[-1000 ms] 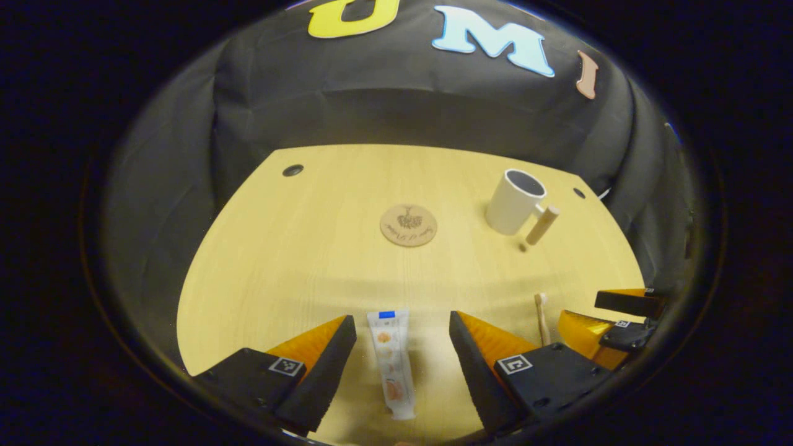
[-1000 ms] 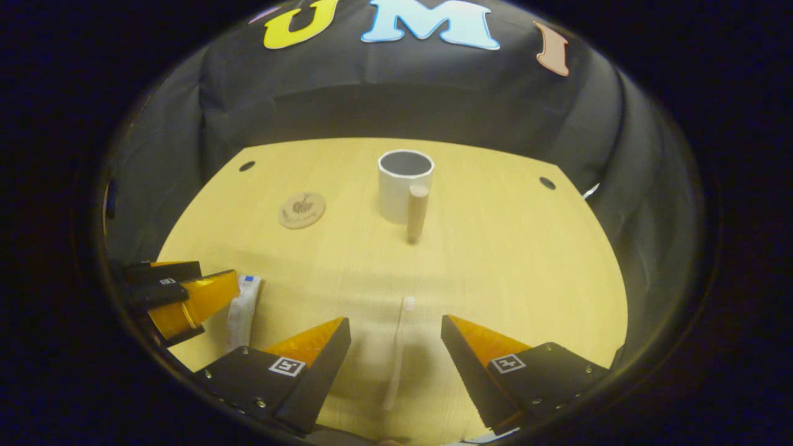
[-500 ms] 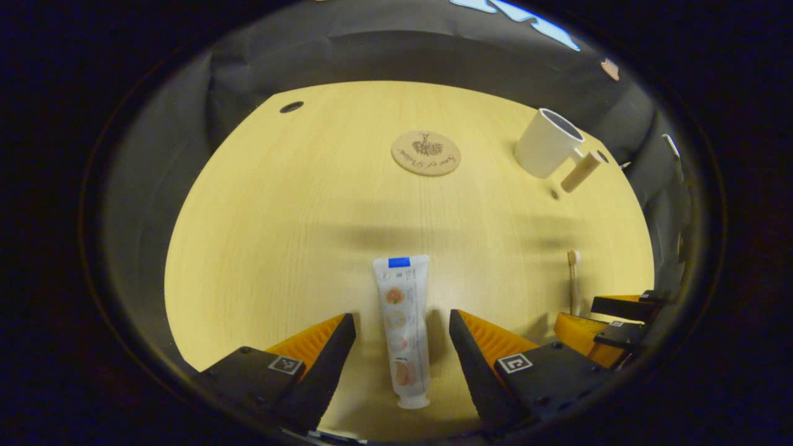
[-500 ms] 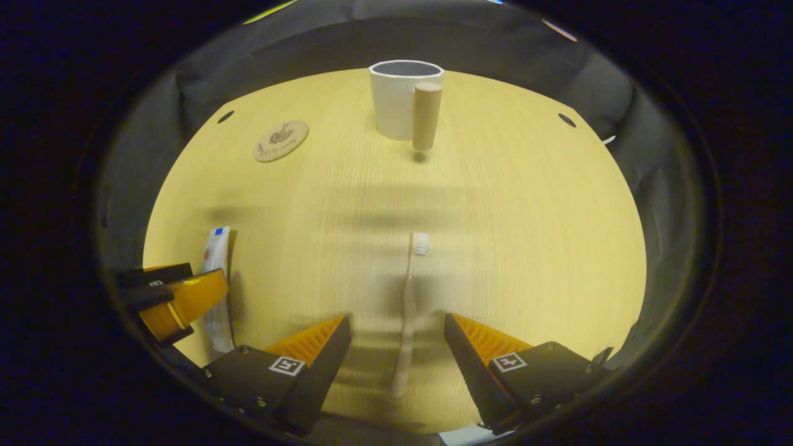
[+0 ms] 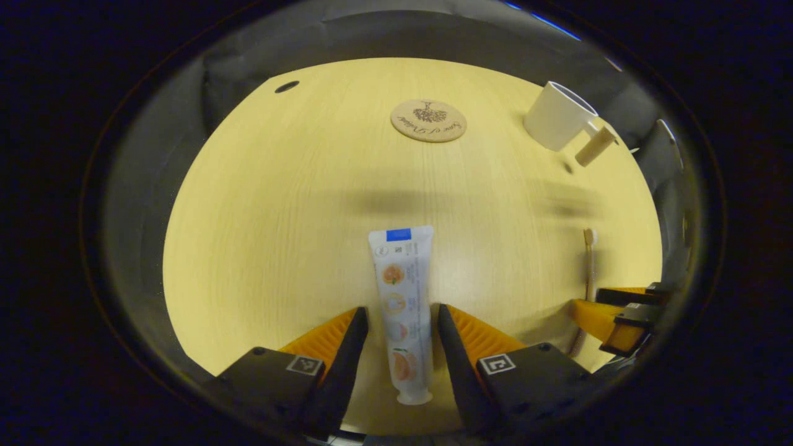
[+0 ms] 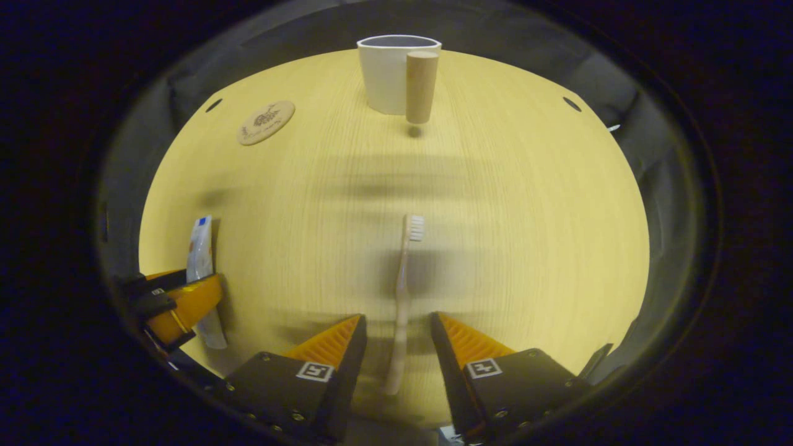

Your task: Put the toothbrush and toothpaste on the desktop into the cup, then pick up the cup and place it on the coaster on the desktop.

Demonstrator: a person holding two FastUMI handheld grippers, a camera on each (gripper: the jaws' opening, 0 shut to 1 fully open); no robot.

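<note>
Left gripper view shows the left gripper (image 5: 399, 325), jaws narrowed but apart, straddling the toothpaste (image 5: 401, 303), its print too small to read, on the desk (image 5: 260, 204) nearer than the script-printed coaster (image 5: 428, 121), while the right gripper (image 6: 396, 337) likewise straddles the toothbrush (image 6: 403, 291).

1. The coaster (image 5: 428, 121), upper centre of the left gripper view, bears a tree emblem and cursive script too small to read.
2. The toothpaste (image 5: 401, 306) print is illegible.

surface (image 5: 266, 204): pale wood grain, smooth, matt
coaster (image 5: 428, 121): cork-like, printed, matt
cup (image 6: 387, 74): white, smooth; handle looks like bare wood
toothpaste (image 5: 401, 297): glossy printed plastic
toothbrush (image 6: 404, 291): pale, matt
tool pads (image 5: 480, 334): ribbed orange
</note>
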